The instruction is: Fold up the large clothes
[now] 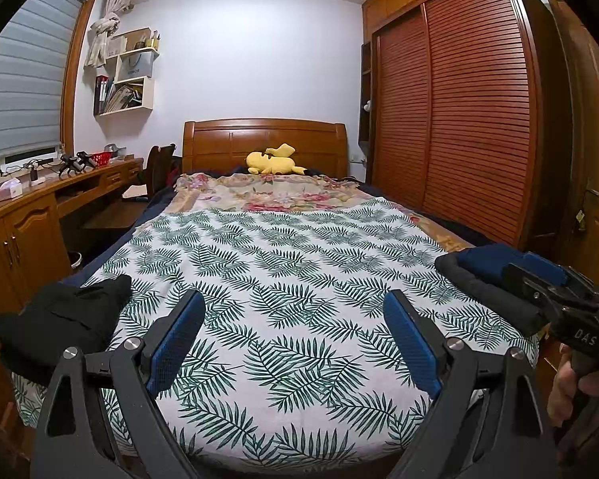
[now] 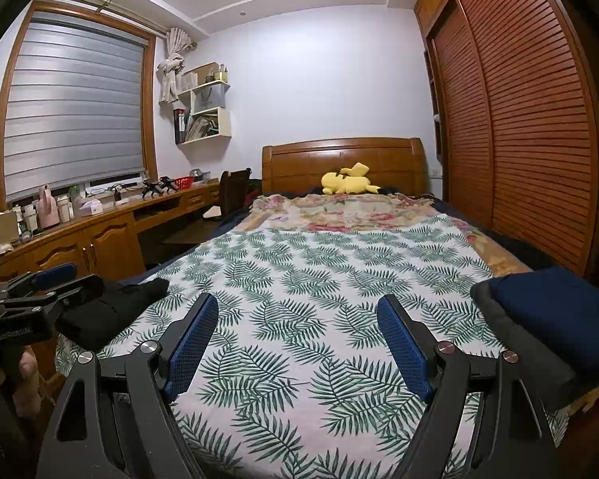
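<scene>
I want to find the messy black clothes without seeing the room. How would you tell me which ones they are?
Start at the big bed with the leaf-print sheet. At its foot, go to the left corner, on the desk side: the black clothes lie there in a rumpled heap. The pile at the right corner is neatly folded, navy on top.

A home bedroom: wooden bed [image 1: 264, 141], louvred wardrobe [image 1: 467, 119], desk [image 2: 112, 215], plush toy [image 1: 273, 161].
</scene>
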{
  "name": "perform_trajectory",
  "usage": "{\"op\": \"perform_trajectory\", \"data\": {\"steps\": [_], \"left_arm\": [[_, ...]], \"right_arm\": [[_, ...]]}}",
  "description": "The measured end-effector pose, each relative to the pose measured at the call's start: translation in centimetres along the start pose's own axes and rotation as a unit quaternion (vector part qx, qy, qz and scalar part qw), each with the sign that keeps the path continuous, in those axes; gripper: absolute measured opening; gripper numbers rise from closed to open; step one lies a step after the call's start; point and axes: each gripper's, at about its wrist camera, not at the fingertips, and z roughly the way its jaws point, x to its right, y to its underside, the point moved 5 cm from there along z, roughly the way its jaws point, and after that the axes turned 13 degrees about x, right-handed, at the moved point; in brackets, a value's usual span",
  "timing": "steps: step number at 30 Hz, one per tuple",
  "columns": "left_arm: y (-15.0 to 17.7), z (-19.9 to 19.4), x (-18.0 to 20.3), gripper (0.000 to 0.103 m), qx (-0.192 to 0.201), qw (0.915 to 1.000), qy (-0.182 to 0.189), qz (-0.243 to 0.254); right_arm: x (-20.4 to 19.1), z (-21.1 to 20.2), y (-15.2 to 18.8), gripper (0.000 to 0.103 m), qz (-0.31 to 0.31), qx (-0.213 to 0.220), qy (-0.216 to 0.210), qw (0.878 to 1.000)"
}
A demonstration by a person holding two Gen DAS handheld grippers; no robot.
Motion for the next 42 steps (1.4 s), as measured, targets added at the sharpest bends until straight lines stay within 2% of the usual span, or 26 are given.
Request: {"op": "perform_trajectory", "data": {"steps": [20,42], "left_arm": [[-1.3,-0.8,0.3,0.091,0.007,1.0,0.0,0.005],[-1.1,-0.8,0.3,0.091,0.007,1.0,0.001,0.005]], "right_arm": [[0.7,0.0,0.1,0.083,0.0,-0.003,-0.007,1.0],[0.5,-0.2,0.1,0.083,0.003,-0.005,-0.007,1.0]]}}
